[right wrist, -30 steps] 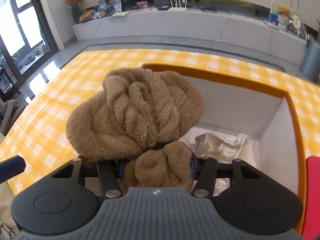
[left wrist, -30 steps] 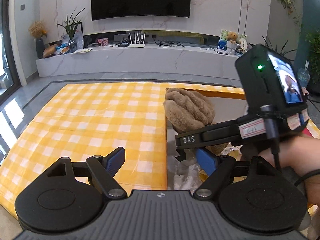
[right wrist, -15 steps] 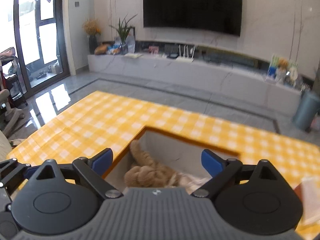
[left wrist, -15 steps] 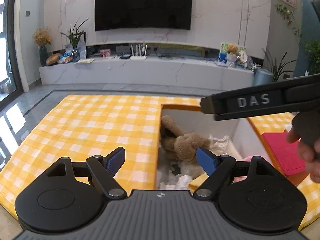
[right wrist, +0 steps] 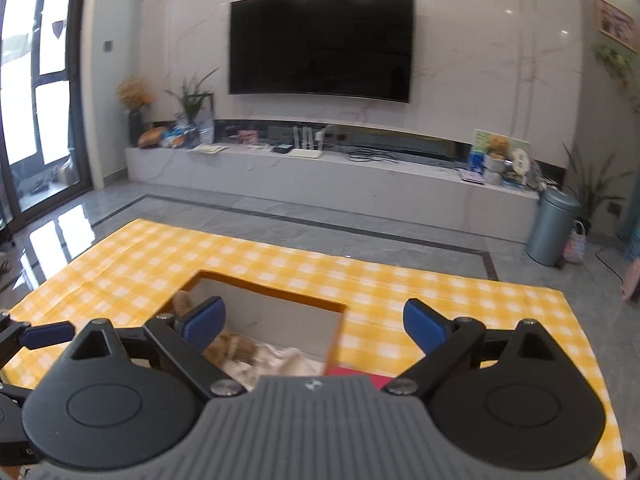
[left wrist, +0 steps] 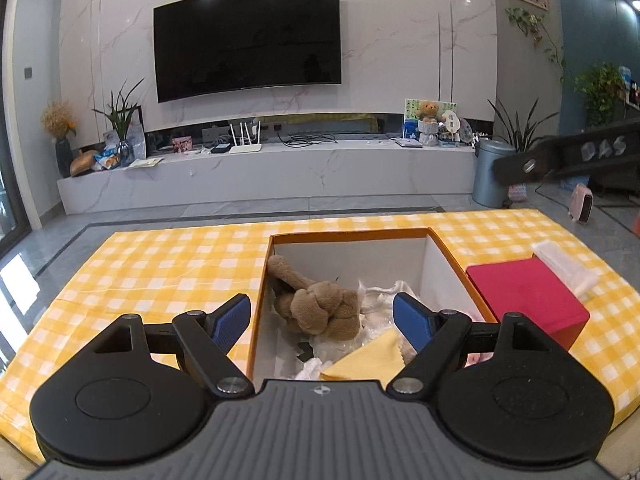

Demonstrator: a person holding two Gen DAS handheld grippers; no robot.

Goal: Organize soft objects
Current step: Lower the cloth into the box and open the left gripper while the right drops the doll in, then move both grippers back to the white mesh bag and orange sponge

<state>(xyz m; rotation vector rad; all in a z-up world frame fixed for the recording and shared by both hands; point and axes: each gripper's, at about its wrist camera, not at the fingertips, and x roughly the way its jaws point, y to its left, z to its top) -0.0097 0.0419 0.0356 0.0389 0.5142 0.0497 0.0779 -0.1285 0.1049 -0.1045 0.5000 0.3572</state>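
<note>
A brown knotted plush toy (left wrist: 320,308) lies loose inside the open box (left wrist: 448,256), which has an orange rim and white walls. It rests on crumpled white soft items, with a yellow cloth (left wrist: 368,364) nearer to me. My left gripper (left wrist: 320,320) hovers open above the box's near edge with nothing between its blue pads. My right gripper (right wrist: 314,322) is open and empty, raised above the box (right wrist: 272,290), and the plush (right wrist: 232,346) shows below its left pad. In the left wrist view, one black finger (left wrist: 560,160) of the right gripper crosses the upper right.
The box sits on a yellow checked tablecloth (left wrist: 160,272). A red box (left wrist: 524,300) stands right of it, and a clear tissue pack (left wrist: 564,264) lies behind that. Beyond the table are a grey floor, a TV bench and a metal bin (right wrist: 552,228).
The right gripper opened and let go of the brown plush, which dropped into the box. It then rose and drew away to the right. The left gripper lifted and pulled back a little.
</note>
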